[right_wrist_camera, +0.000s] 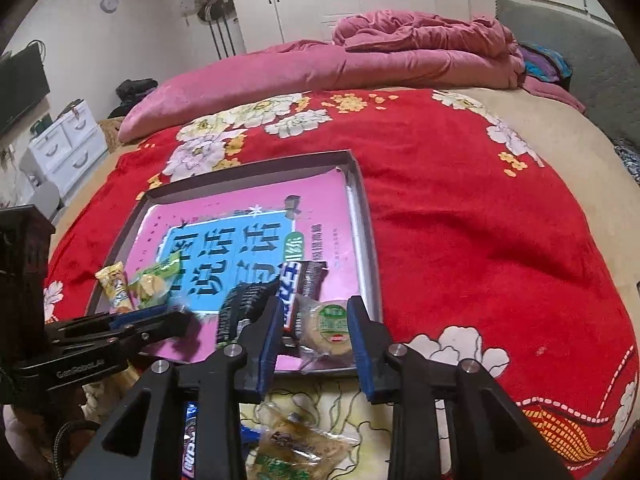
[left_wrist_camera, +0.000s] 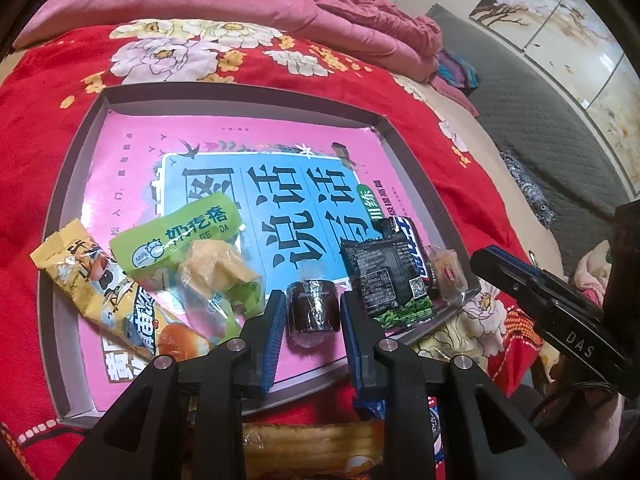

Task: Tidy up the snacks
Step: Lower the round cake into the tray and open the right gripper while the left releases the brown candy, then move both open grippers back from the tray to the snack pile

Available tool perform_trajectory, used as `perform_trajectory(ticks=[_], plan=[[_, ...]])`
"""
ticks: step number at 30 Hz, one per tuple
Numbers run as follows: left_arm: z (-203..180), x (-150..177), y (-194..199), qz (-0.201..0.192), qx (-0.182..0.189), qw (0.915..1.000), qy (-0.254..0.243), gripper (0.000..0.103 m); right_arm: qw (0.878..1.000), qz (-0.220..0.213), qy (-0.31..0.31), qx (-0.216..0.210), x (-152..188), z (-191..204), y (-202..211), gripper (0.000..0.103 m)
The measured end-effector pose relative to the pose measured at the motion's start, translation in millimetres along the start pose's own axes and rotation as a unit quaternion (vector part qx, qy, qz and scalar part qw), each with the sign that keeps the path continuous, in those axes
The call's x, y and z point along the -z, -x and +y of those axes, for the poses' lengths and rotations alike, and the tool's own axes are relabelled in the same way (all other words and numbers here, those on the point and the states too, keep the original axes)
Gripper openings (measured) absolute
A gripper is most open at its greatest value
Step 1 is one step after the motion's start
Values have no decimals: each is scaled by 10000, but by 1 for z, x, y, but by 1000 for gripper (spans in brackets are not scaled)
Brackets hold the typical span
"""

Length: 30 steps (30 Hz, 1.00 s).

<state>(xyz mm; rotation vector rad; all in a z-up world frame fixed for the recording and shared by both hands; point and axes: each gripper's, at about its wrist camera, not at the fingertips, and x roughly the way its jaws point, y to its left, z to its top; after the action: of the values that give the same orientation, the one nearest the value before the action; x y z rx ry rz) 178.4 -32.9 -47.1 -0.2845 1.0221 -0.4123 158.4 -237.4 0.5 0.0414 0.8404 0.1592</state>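
**Roll gripped, cake loose at the rim**

Behind the fingers, three snacks lay on the bed (right_wrist_camera: 460,220): orange packet (left_wrist_camera: 312,444), blue bar (right_wrist_camera: 190,440), clear-wrapped pastry (right_wrist_camera: 296,440). The left gripper (left_wrist_camera: 311,298) was closed on one dark roll (left_wrist_camera: 312,314), and a harder squeeze could squash it. The right gripper (right_wrist_camera: 314,304) stood open around one round cake (right_wrist_camera: 328,328) at the tray (left_wrist_camera: 240,92) rim, where a nudge could tip it out. Beyond the fingers lay four more: yellow packet (left_wrist_camera: 80,276), green packet (left_wrist_camera: 180,236), black packet (left_wrist_camera: 384,272), brown bar (right_wrist_camera: 298,284).

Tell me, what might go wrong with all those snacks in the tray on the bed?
1. The round pastry lies at the tray's near corner, between the right gripper's jaws; a nudge could push it over the low rim.
2. The dark roll sits between the left gripper's jaws, close to the dark green packet, which a finger might drag along.
3. The tray rests on a soft red bedspread, so pressing down may tilt it.
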Motion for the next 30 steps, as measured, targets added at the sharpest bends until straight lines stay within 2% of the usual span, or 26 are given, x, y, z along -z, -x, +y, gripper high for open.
perform_trajectory(ticks=[2,6,10,18,22,30], plan=[[0,-1,2,-7,12,10000,5,29,10000,-4,-6,-14,0,1,1,33],[0,-2,10,-86,58,9999,-2,38,10000,-57,28,51,-1,2,5,33],[-2,-3,17,-153,64,9999,-23,43,9998,-124,42,160,-2,2,9,42],[-5,-3,32,-319,66,9994,-142,59,9996,-221,53,170,-3,4,16,44],[-2,-2,41,-382,110,9992,-98,64,9995,-266,75,135,-4,6,20,47],[17,-4,77,-789,176,9966,130,68,9994,-332,125,55,-4,9,28,48]])
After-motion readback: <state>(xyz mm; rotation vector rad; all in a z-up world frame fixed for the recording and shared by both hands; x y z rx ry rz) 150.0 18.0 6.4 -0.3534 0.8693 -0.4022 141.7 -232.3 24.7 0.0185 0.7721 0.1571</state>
